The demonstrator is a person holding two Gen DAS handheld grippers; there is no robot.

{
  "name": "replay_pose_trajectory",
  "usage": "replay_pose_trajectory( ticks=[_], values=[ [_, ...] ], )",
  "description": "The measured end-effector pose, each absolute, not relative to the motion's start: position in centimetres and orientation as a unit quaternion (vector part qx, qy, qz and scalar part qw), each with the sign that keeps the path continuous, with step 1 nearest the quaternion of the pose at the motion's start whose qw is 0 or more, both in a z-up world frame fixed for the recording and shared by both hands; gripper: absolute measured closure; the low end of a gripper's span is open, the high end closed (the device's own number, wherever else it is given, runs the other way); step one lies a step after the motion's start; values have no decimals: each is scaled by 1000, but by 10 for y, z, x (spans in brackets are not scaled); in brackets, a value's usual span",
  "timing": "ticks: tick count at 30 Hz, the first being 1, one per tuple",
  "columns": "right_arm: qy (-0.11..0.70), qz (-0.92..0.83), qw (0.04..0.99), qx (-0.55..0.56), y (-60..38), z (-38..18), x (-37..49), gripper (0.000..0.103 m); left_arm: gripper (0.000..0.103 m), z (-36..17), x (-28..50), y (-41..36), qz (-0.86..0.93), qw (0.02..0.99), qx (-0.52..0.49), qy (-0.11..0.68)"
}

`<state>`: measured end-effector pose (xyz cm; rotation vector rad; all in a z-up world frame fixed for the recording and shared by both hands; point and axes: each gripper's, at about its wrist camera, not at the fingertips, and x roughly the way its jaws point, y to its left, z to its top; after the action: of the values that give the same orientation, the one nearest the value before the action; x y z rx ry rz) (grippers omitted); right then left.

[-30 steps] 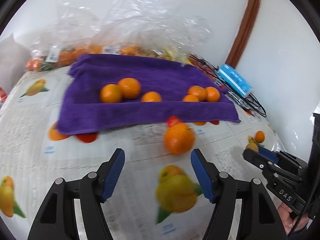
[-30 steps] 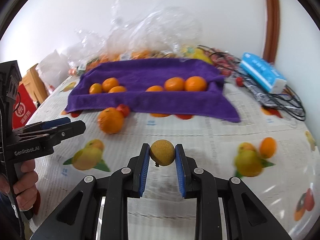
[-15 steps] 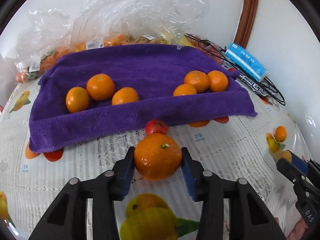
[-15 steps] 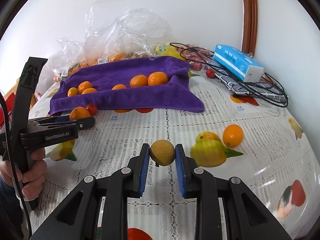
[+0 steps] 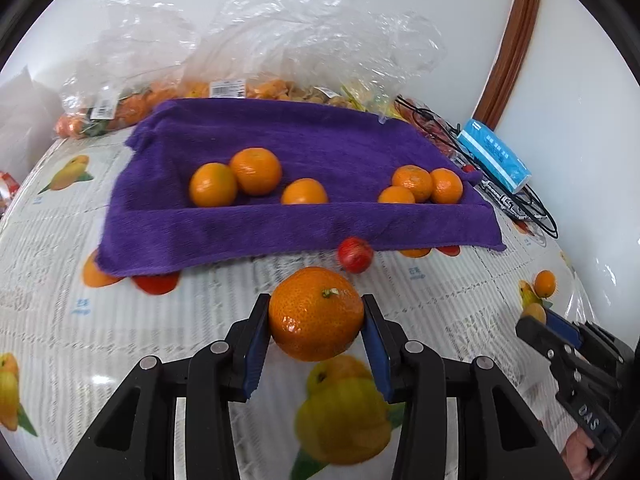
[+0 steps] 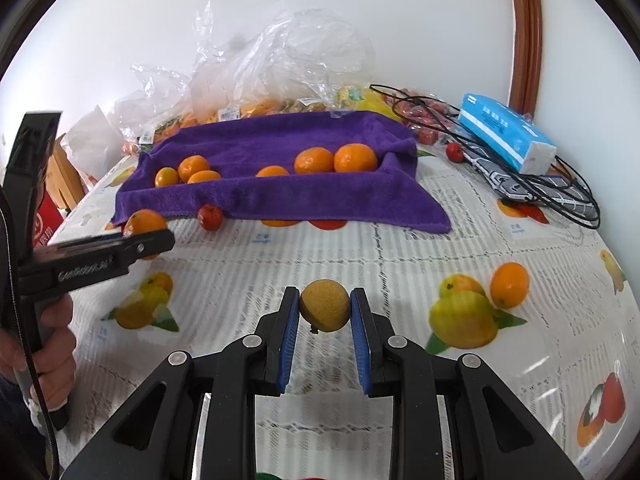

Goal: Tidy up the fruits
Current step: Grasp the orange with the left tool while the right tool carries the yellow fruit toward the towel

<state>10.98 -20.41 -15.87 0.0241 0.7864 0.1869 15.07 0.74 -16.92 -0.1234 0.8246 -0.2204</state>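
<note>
Currently both grippers hold fruit above the printed tablecloth (image 5: pixel 60 320).
Left gripper (image 5: pixel 316 332) jaws clamp a large orange (image 5: pixel 316 314); right gripper (image 6: pixel 325 312) jaws are narrow on a small tan fruit (image 6: pixel 325 310). Six oranges (image 5: pixel 256 171) lie on the purple towel (image 5: pixel 280 224); a small red fruit (image 5: pixel 355 254) sits just beside its near edge.

Both wrist cams low, share purple towel (image 5: pixel 280 224).

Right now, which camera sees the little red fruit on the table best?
The right wrist view: the small red fruit sits whole and sharp beside the purple towel. In the left wrist view it is blurrier, just behind the big orange.
</note>
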Motion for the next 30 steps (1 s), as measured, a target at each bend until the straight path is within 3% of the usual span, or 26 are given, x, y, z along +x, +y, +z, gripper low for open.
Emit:
replay_pose_trajectory(
  ticks=[30],
  values=[
    [342,92,935,2,-177,-110,119,77,62,-132,121,62,-86,921,-97,368]
  ],
)
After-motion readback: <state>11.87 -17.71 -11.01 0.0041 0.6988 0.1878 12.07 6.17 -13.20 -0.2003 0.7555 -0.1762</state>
